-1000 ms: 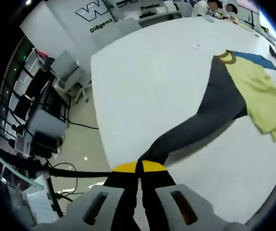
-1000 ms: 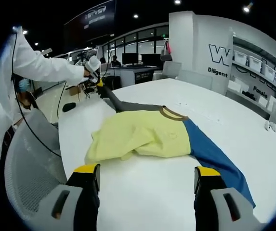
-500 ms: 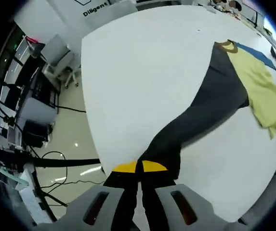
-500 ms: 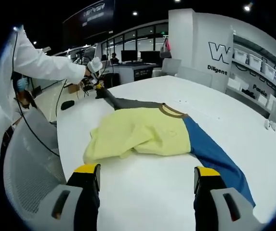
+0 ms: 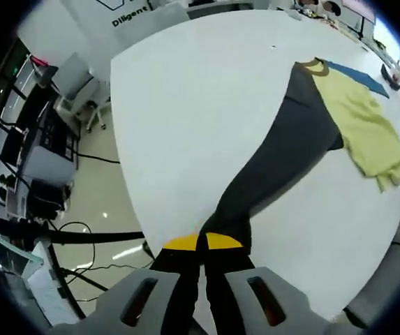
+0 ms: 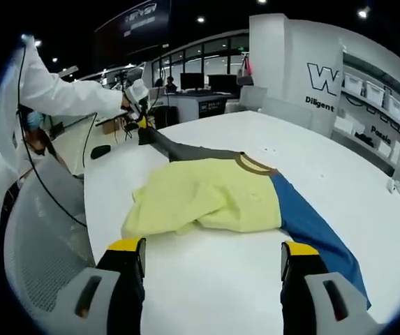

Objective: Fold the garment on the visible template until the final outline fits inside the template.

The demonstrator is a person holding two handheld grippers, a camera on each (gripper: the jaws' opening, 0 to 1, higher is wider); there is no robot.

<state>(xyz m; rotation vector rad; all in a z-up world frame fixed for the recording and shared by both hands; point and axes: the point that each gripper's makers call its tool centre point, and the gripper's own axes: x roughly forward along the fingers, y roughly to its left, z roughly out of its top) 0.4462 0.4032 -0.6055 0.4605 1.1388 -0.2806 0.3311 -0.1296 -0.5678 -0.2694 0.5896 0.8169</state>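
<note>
A garment lies on the white table (image 5: 200, 112): yellow body (image 6: 200, 195), brown collar (image 6: 255, 165), one dark grey sleeve (image 5: 290, 153) and one blue sleeve (image 6: 311, 227). My left gripper (image 5: 201, 242) is shut on the end of the grey sleeve, stretched out from the yellow body (image 5: 364, 129) past the table's edge. In the right gripper view that left gripper (image 6: 142, 120) shows far off, held by a person's white-sleeved arm (image 6: 67, 94). My right gripper (image 6: 212, 255) stands open above the table, short of the yellow body, holding nothing.
A grey mesh chair (image 6: 39, 244) stands at the table's near left corner. Desks, monitors and cables (image 5: 39, 174) fill the floor beyond the table edge. White chairs (image 6: 283, 112) and shelving with bins (image 6: 381, 105) line the far wall.
The left gripper has pulled the grey sleeve further out and straighter, away from the yellow body. The right gripper has stayed open and nearly still.
</note>
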